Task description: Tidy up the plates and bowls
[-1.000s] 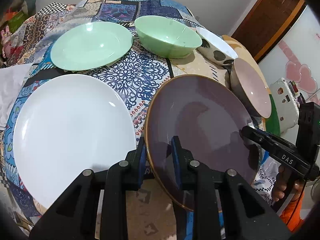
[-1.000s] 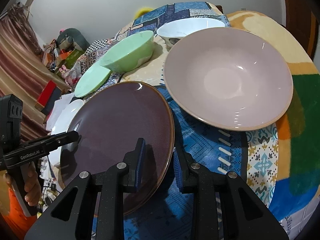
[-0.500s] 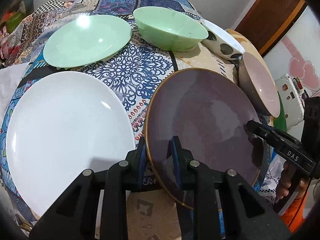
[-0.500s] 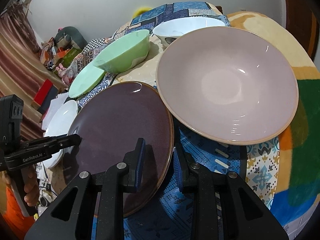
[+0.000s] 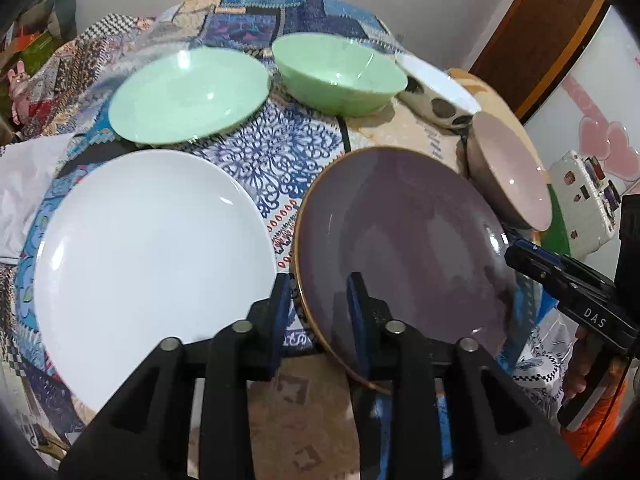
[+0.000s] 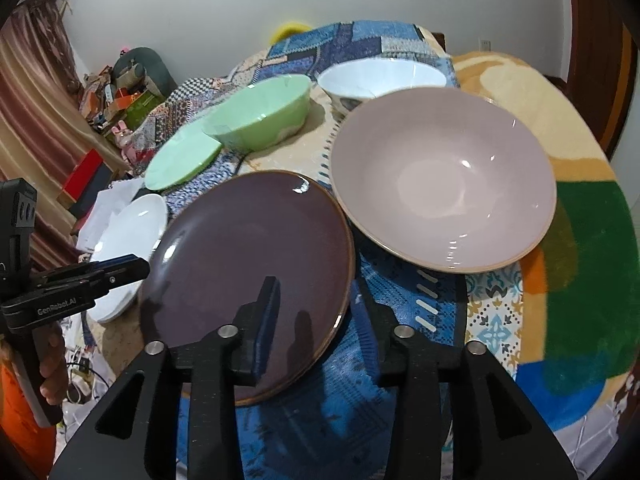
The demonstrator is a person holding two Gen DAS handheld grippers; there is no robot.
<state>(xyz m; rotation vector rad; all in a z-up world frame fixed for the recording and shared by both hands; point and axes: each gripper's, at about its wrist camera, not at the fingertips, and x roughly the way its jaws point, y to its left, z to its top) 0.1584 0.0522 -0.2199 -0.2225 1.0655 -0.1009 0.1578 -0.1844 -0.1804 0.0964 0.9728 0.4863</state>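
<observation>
A dark purple plate (image 5: 404, 236) with a brown rim is held over the patchwork cloth by both grippers. My left gripper (image 5: 318, 300) is shut on its left rim. My right gripper (image 6: 314, 308) is shut on its right rim (image 6: 344, 280). A large white plate (image 5: 148, 248) lies left of it. A pale green plate (image 5: 188, 94), a green bowl (image 5: 340, 72), a white spotted bowl (image 5: 438, 94) and a pink bowl (image 6: 444, 180) stand beyond.
The patterned tablecloth (image 5: 276, 152) covers the table. The table's near edge (image 5: 304, 400) is just under my left gripper. Clutter and a curtain (image 6: 36, 120) are off to the left. A door (image 5: 532, 36) is at the far right.
The purple plate has lifted a little and shifted back with both grippers. The other dishes have not moved.
</observation>
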